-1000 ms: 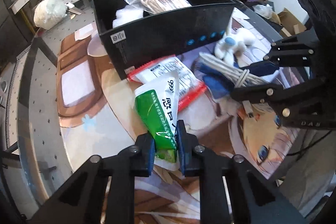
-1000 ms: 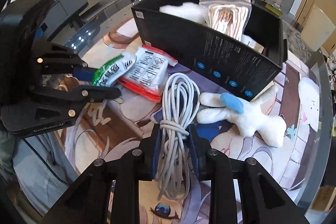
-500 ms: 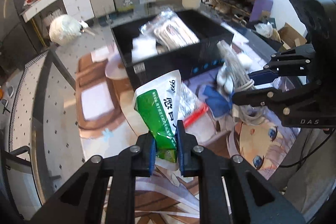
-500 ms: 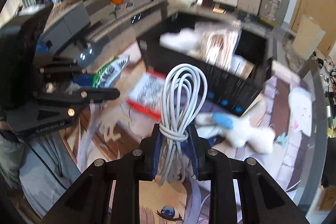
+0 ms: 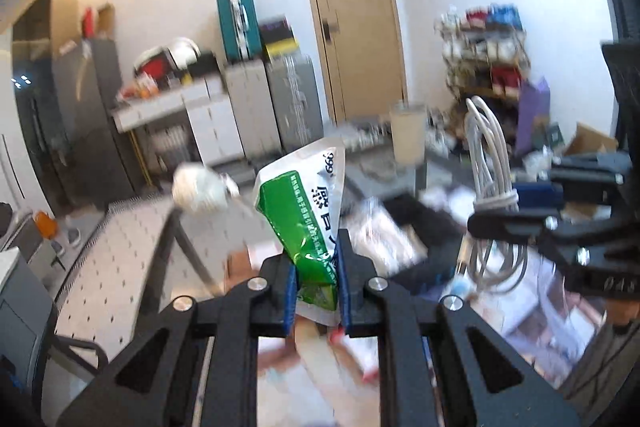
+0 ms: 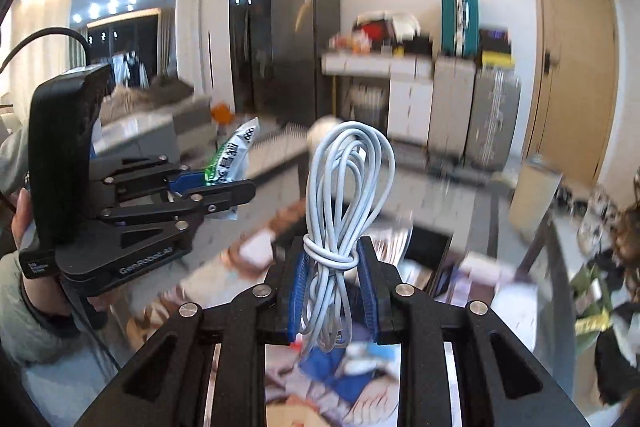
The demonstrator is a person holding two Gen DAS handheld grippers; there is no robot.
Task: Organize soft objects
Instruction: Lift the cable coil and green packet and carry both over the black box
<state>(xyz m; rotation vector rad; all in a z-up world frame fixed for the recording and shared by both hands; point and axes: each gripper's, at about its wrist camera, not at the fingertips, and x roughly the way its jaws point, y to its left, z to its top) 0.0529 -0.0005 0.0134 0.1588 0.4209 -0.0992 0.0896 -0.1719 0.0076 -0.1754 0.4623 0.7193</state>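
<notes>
Between the left tongs [image 5: 316, 285], clamped tight, a green-and-white packet [image 5: 308, 211]; between the right tongs [image 6: 334, 291], likewise clamped, a coiled white cable [image 6: 344, 195].

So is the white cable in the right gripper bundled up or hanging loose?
Bundled. The white cable is coiled into loops with a turn wrapped round its middle, and the right gripper is shut on it just below that wrap.

Two wrist fisheyes looking forward over their own fingers, tilted slightly down, side by side, sharing the blurred black box [image 5: 424, 223] and far cabinets [image 6: 408, 99]
</notes>
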